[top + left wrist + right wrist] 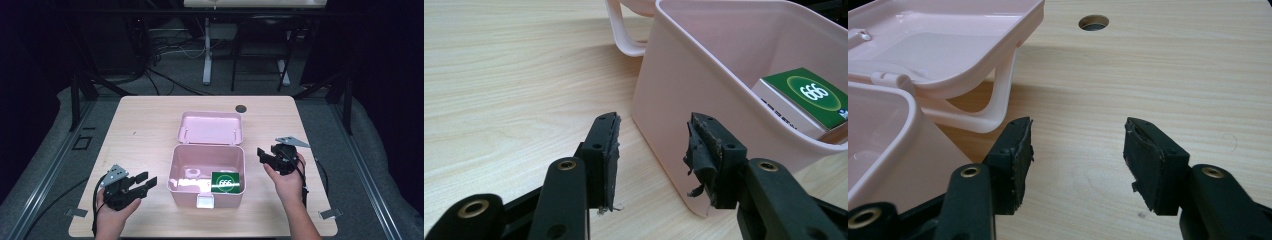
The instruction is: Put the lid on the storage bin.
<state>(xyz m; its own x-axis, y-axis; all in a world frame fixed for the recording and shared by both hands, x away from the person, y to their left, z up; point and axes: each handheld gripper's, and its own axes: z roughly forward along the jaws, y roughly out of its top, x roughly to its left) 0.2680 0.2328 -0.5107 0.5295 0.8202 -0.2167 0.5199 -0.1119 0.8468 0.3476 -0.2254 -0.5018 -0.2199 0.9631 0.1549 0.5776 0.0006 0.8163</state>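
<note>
Beside the open pink box (pixel 207 165), left claw (pixel 146 181) and right claw (pixel 264 156) both gape empty.

Open pink box (pixel 207 172), mid-table

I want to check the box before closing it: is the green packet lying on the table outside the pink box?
No, the green packet lies inside the open pink box, at its right side.

- High view: fixed camera above the near edge, looking forward and down over the whole table (pixel 150 115).
- Left gripper view: low, close, facing the pink box (pixel 684 100) wall.
- Right gripper view: low, close, facing the box's open lid (pixel 948 45) (all three views share the box).
</note>
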